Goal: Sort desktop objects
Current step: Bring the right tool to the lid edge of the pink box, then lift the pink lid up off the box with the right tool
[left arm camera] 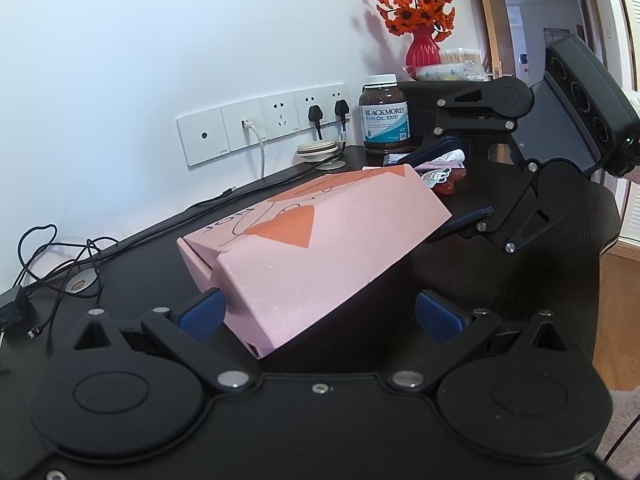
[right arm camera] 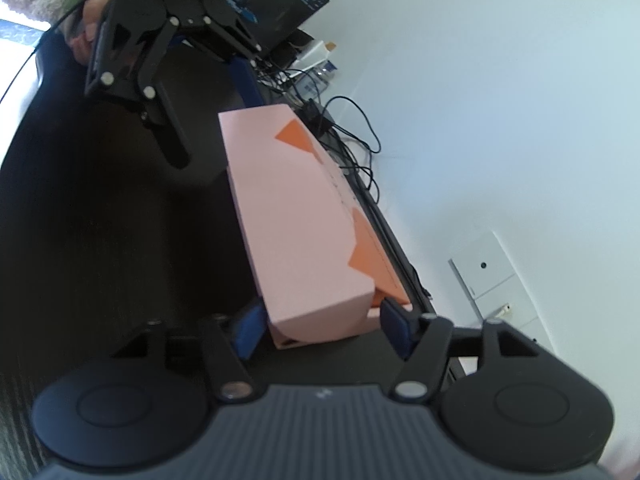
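A long pink box point(left arm camera: 316, 248) with orange triangles lies tilted on the dark desk point(left arm camera: 520, 280). My left gripper point(left arm camera: 320, 316) is open around its near end: the left blue pad point(left arm camera: 204, 312) touches the box, while the right pad point(left arm camera: 436, 320) stands apart from it. At the box's far end is my right gripper point(left arm camera: 452, 184), one finger above and one below. In the right wrist view the right gripper point(right arm camera: 322, 326) is shut on the pink box point(right arm camera: 296, 220), both pads against its sides. The left gripper point(right arm camera: 214, 120) straddles the other end, open.
A fish oil bottle point(left arm camera: 384, 120), small packets point(left arm camera: 440, 170) and a red vase of orange flowers point(left arm camera: 420, 46) stand behind the box. Wall sockets point(left arm camera: 264, 124) with plugs and loose cables point(left arm camera: 52, 260) run along the wall. The desk edge point(left arm camera: 608, 236) drops off at right.
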